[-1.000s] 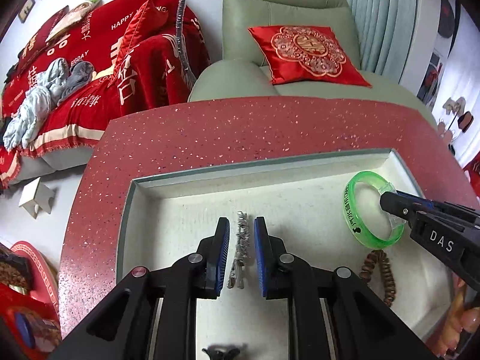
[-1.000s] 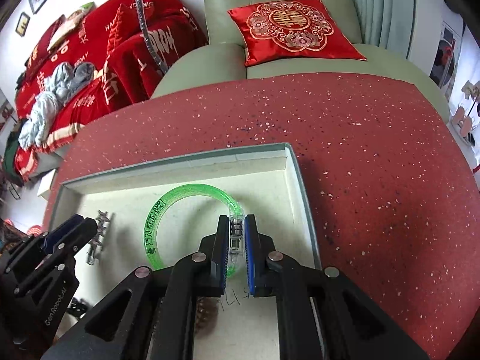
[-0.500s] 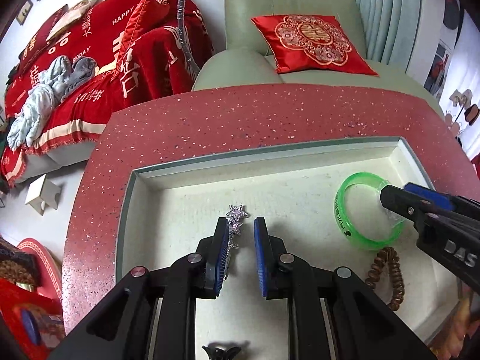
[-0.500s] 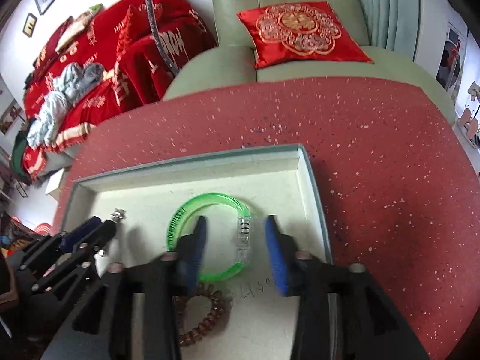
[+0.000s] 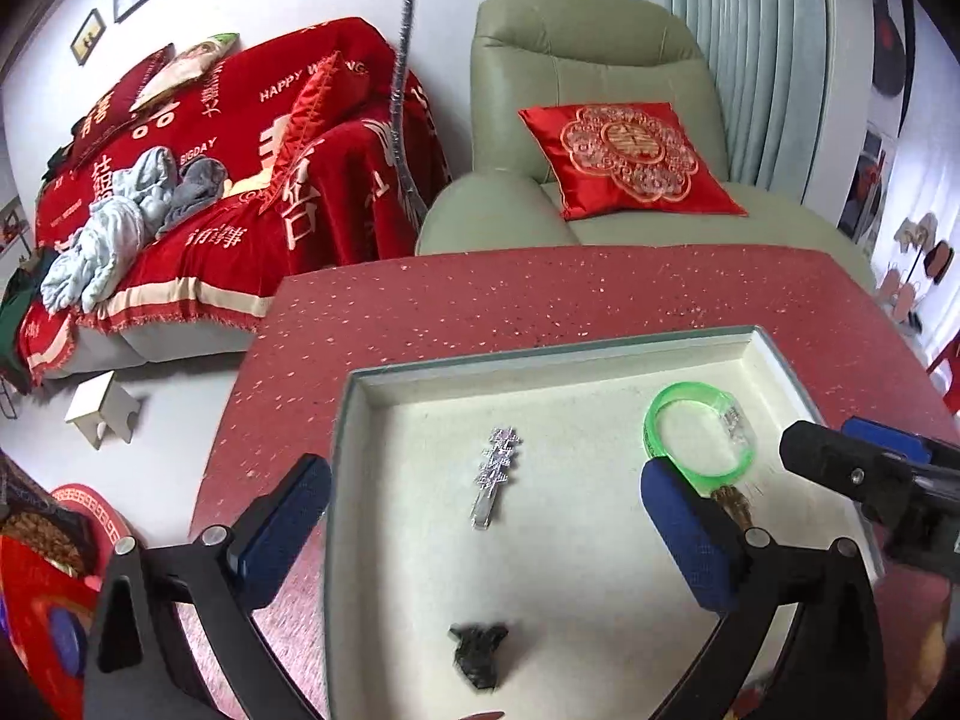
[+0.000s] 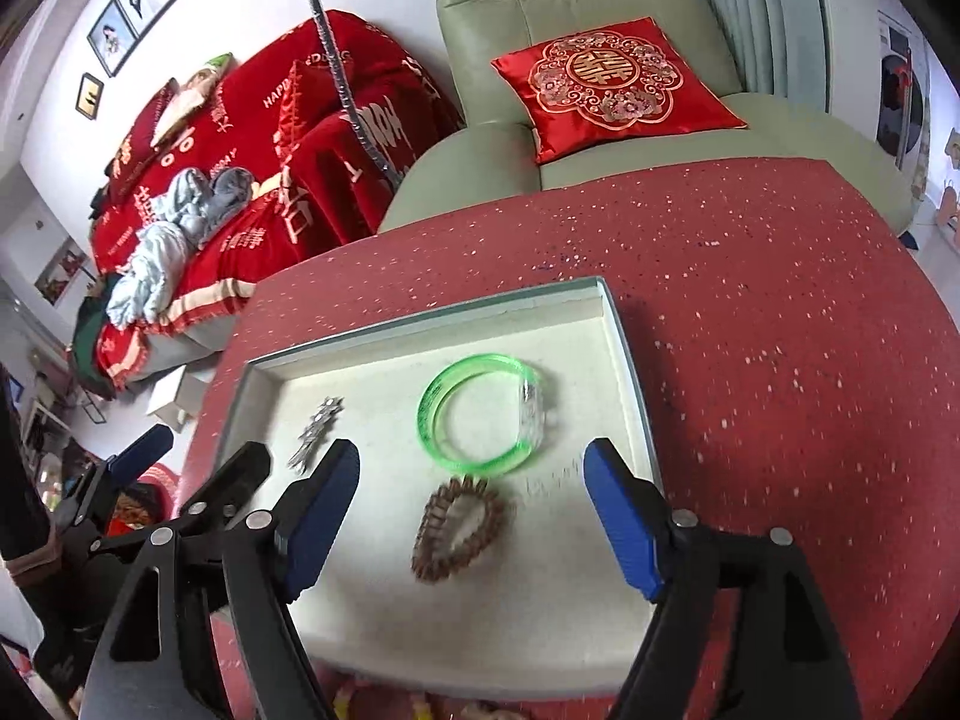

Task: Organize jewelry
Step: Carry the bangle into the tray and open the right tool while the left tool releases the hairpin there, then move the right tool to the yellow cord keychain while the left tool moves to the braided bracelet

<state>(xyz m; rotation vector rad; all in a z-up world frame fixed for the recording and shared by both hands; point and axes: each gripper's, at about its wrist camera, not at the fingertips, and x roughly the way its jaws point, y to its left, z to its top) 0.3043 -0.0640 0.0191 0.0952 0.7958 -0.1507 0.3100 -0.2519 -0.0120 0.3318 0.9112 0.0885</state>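
A red speckled tabletop [image 6: 780, 312] carries a shallow cream tray [image 6: 624, 324]. Both claws have just been opening; the left claw [image 5: 486, 531] and right claw [image 6: 474, 507] hang wide open above the tray, gripping nothing. Lying in it: a green bangle [image 6: 474, 414], a brown bead bracelet [image 6: 462, 525], a silver star hair clip [image 5: 495, 474] and a small dark clip [image 5: 480, 654].

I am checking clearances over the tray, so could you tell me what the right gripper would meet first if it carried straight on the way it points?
Probably the brown bead bracelet, which lies in the tray between the open jaws of the right gripper; depth is uncertain.
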